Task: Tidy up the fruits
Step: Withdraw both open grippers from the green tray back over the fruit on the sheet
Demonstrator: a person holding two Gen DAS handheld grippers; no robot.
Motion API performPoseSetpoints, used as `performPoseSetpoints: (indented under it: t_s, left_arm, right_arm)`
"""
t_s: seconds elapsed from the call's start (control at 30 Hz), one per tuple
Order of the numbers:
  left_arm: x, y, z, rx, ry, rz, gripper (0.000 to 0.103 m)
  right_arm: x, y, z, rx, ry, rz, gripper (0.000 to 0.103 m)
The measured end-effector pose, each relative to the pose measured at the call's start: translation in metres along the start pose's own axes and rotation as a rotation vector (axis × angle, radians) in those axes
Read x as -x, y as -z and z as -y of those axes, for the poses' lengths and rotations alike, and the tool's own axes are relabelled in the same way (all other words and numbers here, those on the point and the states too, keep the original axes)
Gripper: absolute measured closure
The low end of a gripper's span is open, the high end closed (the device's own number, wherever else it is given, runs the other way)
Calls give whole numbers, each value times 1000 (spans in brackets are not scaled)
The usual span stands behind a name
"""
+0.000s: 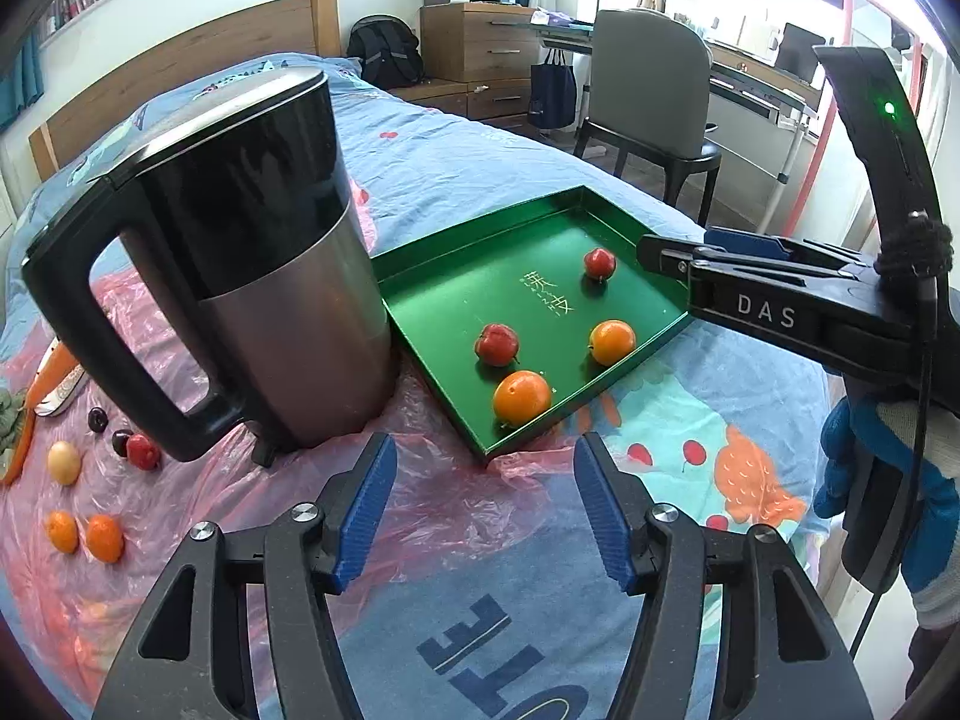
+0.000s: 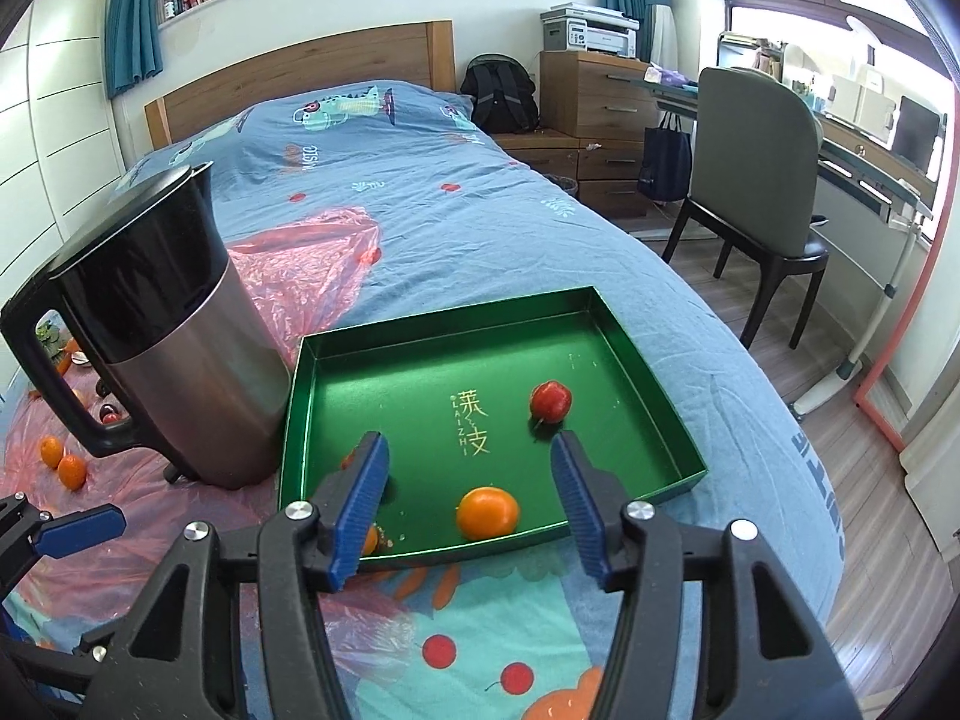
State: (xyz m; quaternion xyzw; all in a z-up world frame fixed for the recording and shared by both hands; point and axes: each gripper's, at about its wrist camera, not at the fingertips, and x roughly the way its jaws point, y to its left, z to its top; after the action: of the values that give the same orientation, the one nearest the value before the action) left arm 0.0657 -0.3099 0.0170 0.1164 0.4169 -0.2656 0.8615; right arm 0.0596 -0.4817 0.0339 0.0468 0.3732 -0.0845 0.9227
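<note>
Fruits, small round oranges and glossy red ones, are split between two places. Four lie in the shallow green rectangular metal tray (image 1: 624, 360), just beyond the left gripper (image 1: 485, 507) fingers: one orange (image 1: 521, 397) nearest the fingers at the near rim, a second orange (image 1: 612, 342) to its right, a red fruit (image 1: 497, 344) just behind the first, and another red fruit (image 1: 599, 263) further in. The rest lie loose on the pink plastic sheet (image 1: 456, 516) well left of the left fingers: two small oranges (image 1: 84, 534), a pale yellow fruit (image 1: 63, 462), a red one (image 1: 143, 452) and two dark ones (image 1: 108, 429).

Both pairs of blue-padded fingers are spread wide and nothing is held. The right gripper (image 2: 470, 501) hangs over the near edge of the tray, an orange (image 2: 487, 511) seen between its fingers.

The tall steel and black plastic kettle (image 1: 252, 252) stands between the tray and the loose fruit, touching or almost touching the tray's left wall. A reach from the tray side toward the loose fruit would probably be blocked by it, and its handle could be knocked. The bed (image 2: 432, 222) is soft and the plastic slick, so round fruit is likely to roll if nudged off-centre by a finger. The tray sits near the bed's edge and could be pushed sideways. Whether anything is inside the kettle cannot be told, as its lid is closed.
</note>
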Motion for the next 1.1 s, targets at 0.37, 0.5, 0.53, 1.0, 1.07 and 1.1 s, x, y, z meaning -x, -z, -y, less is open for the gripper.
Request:
performPoseSetpoints:
  t_s: [0.37,0.5,0.53,1.0,1.07,1.1]
  left_arm:
    - [28,35,-22,54,-54,3,47]
    - [35,56,-33,75,-85,-8,47]
    - [36,62,-35,83,-92,-13,47]
    - [68,120,-87,174,-207,-21,47]
    - [74,129,-98,191,-233,-16,47]
    - [76,133,-105,201,-241,-17,47]
  right_arm:
    - [18,32,-34,18,-47,-41,5]
    - [25,46,-52,39,-73,-54,5]
    - [26,49,-57,44,-80,-58,5]
    - [44,91,-139,133,-185,-104,5]
    - [48,94,-154,160,-203,-105,5]
    - [50,95,-161,174,-213,-106,5]
